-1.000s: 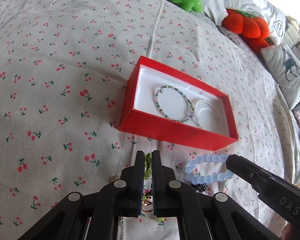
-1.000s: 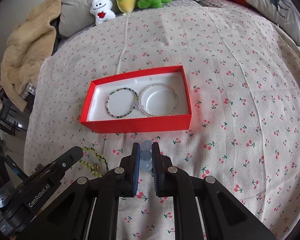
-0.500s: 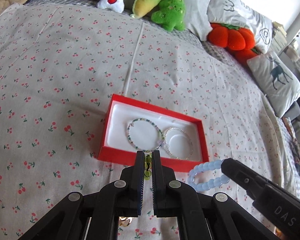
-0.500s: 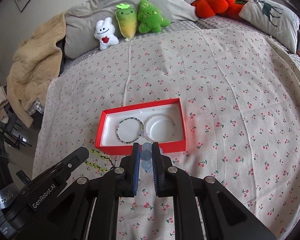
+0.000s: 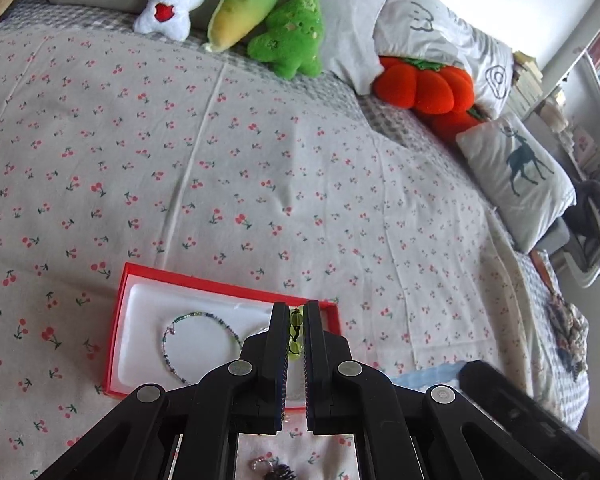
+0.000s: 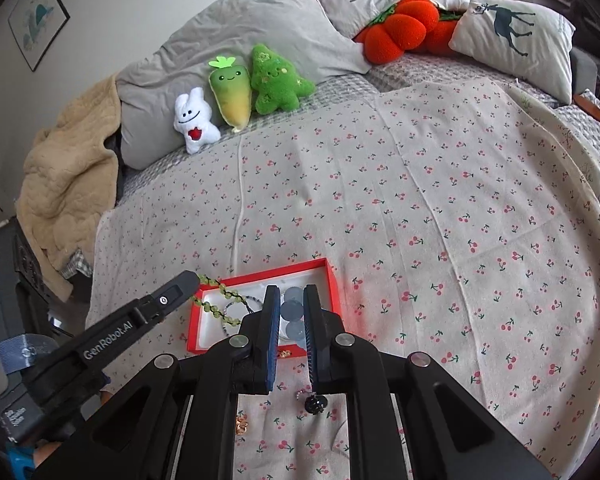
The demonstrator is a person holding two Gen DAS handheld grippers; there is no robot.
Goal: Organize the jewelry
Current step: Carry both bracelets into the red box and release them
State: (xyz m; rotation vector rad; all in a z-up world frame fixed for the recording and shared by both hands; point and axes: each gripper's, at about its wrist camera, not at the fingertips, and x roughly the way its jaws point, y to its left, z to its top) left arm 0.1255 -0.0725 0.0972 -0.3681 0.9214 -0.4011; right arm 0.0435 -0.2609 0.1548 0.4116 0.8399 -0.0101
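Observation:
A red jewelry box point(image 5: 118, 320) with a white lining lies on the cherry-print bedspread; it also shows in the right wrist view point(image 6: 328, 280). A thin multicolour bead bracelet point(image 5: 172, 328) lies inside it. My left gripper point(image 5: 296, 320) is shut on a green bead bracelet point(image 5: 296, 346), held above the box; the bracelet hangs from it in the right wrist view point(image 6: 216, 310). My right gripper point(image 6: 291, 300) is shut on a pale blue bead bracelet point(image 6: 292, 312), also raised over the box.
Small loose jewelry pieces lie on the bedspread near me: a dark bead charm point(image 6: 314, 404) and a gold piece point(image 6: 242, 426). Plush toys point(image 5: 260, 20), an orange pumpkin cushion point(image 5: 424, 88) and pillows point(image 5: 516, 176) line the far side of the bed.
Both grippers have risen well above the bed with their bracelets and now hang over the box. The box looks smaller and lower in both views.

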